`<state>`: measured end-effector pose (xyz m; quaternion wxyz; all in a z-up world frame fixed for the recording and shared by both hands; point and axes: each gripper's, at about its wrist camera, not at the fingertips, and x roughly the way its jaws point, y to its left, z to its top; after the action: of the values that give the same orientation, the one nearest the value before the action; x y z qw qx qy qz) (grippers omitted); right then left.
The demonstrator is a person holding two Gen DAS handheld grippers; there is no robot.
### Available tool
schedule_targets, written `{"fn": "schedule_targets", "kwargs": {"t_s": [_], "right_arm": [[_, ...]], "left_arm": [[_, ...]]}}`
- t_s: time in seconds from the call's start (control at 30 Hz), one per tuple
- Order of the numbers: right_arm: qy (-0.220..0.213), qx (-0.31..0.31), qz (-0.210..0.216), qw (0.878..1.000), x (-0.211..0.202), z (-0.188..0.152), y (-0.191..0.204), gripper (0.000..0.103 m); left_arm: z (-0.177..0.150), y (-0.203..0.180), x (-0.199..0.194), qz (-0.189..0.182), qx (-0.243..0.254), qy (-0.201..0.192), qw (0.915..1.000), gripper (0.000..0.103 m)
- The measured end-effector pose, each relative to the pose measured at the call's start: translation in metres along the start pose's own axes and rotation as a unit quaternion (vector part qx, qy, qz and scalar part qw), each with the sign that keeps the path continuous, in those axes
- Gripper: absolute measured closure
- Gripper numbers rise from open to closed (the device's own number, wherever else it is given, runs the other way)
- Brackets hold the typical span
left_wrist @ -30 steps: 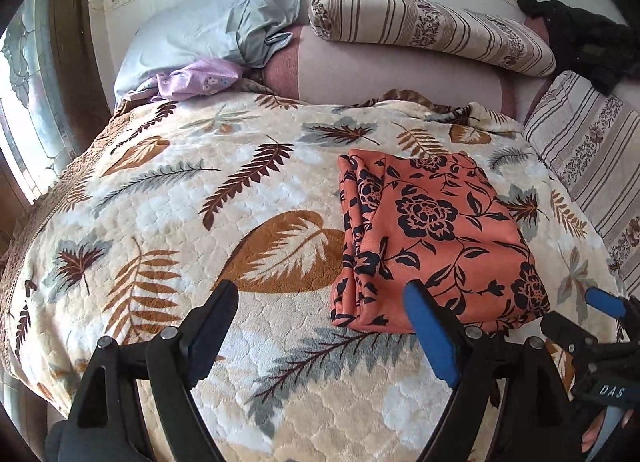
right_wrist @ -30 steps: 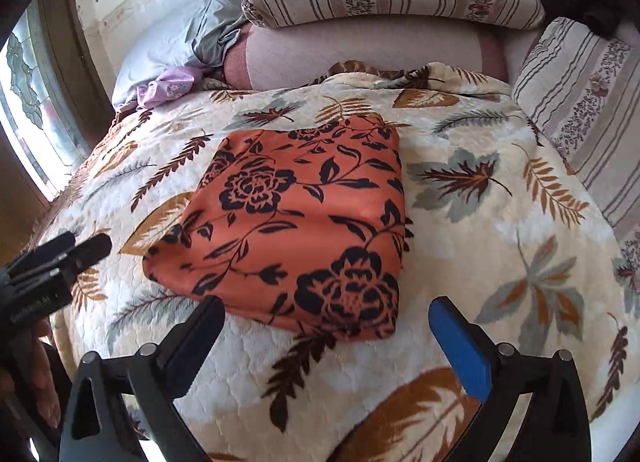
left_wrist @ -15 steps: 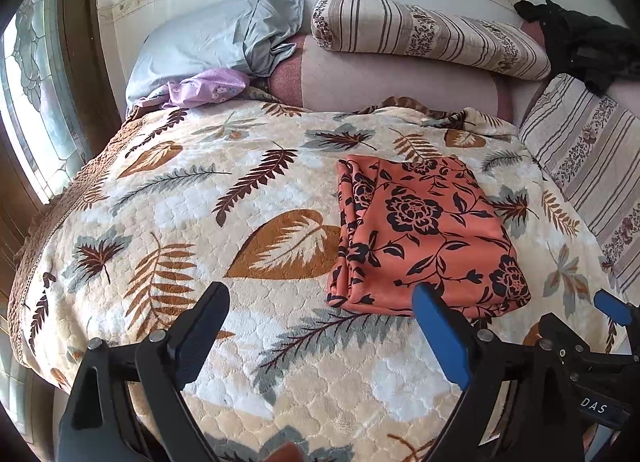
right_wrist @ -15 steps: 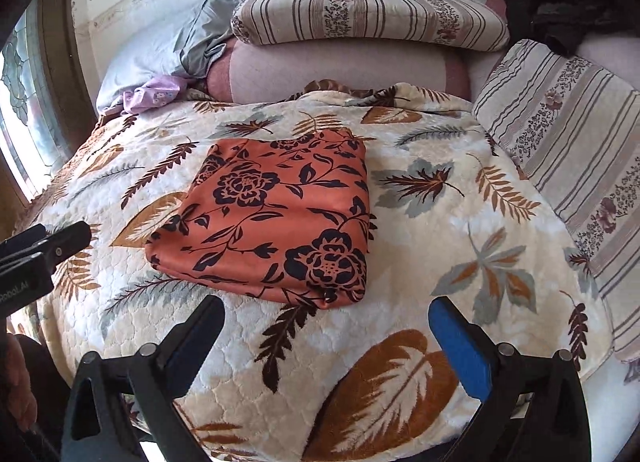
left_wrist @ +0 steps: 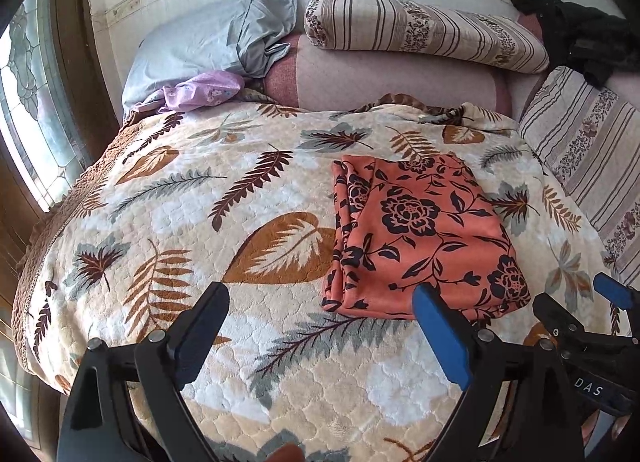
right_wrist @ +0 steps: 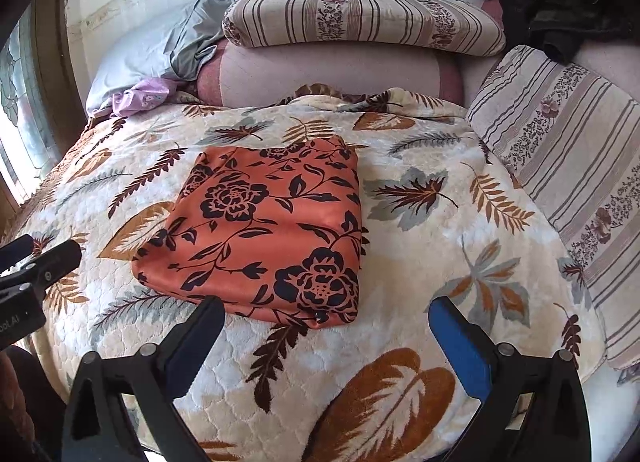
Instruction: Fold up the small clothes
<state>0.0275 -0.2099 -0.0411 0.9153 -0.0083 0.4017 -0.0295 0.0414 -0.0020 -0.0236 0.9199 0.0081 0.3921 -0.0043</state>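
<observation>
An orange garment with black flowers (left_wrist: 420,234) (right_wrist: 264,238) lies folded into a neat rectangle on the leaf-patterned bedspread (left_wrist: 208,221) (right_wrist: 432,262). My left gripper (left_wrist: 320,310) hangs above the bed's near edge, open, nothing between its fingers; the garment's near corner sits just beyond its right finger. My right gripper (right_wrist: 324,326) is open too and empty, held back from the garment's near edge. Each gripper shows at the side of the other's view: the right one (left_wrist: 584,314) and the left one (right_wrist: 32,262).
Striped pillows (left_wrist: 420,29) (right_wrist: 560,165) and a pink bolster (right_wrist: 328,77) line the head and right side. A grey pillow (left_wrist: 192,49), a lilac cloth (left_wrist: 200,91) and dark clothing (right_wrist: 560,17) lie at the back. A window (left_wrist: 32,109) is on the left.
Both grippers have drawn back and up from the folded garment, so more of the bed shows. The left jaws stand slightly wider. The garment has not moved.
</observation>
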Motion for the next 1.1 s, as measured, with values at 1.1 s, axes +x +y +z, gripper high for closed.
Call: {"fn": "schedule_targets", "kwargs": {"t_s": [1.1], "right_arm": [[-0.006, 0.003, -0.022, 1.000, 0.013, 0.019, 0.001, 0.000]], "left_arm": [[0.012, -0.013, 0.020, -0.006, 0.008, -0.006, 0.9999, 0.010]]}}
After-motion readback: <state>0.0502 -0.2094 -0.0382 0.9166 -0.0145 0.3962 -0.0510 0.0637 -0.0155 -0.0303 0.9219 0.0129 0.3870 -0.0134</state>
